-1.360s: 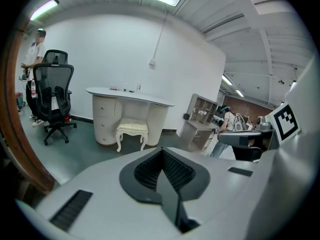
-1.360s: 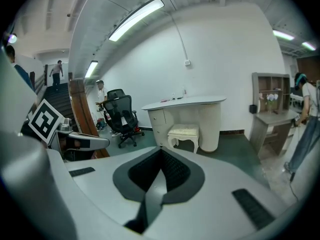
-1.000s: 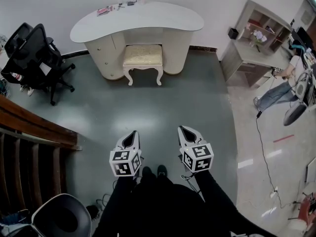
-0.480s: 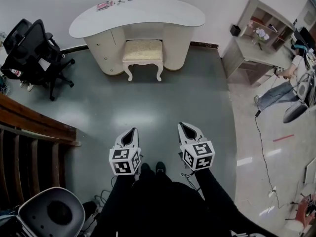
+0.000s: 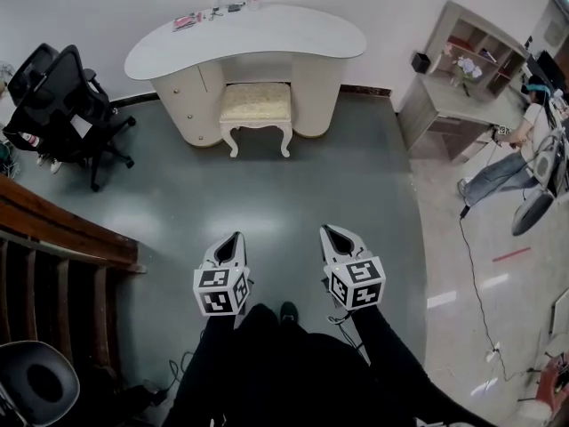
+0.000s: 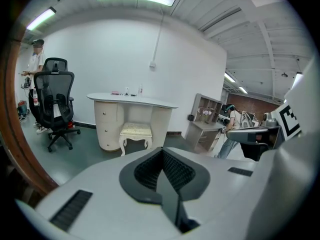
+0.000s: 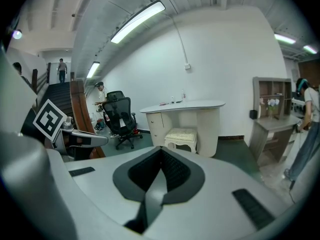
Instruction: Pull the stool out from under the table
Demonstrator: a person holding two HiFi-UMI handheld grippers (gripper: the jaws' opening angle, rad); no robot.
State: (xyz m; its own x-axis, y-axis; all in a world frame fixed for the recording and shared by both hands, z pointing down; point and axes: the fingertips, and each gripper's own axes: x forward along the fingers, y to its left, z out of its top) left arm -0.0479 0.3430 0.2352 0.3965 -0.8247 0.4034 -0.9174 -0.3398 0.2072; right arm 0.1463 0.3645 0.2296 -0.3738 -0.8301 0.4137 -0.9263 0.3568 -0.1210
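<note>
The cushioned stool (image 5: 256, 105) stands tucked in the kneehole of the curved white desk (image 5: 267, 32), well apart from both tools. The left tool (image 5: 235, 241) and right tool (image 5: 332, 235) are clenched on nothing. This looks like the approach step. Next: close in on the desk, unclench, and grip the seat's edge.

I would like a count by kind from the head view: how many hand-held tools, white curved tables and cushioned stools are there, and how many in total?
Tools: 2, the left tool and the right tool
White table: 1
Stool: 1
Total: 4
</note>
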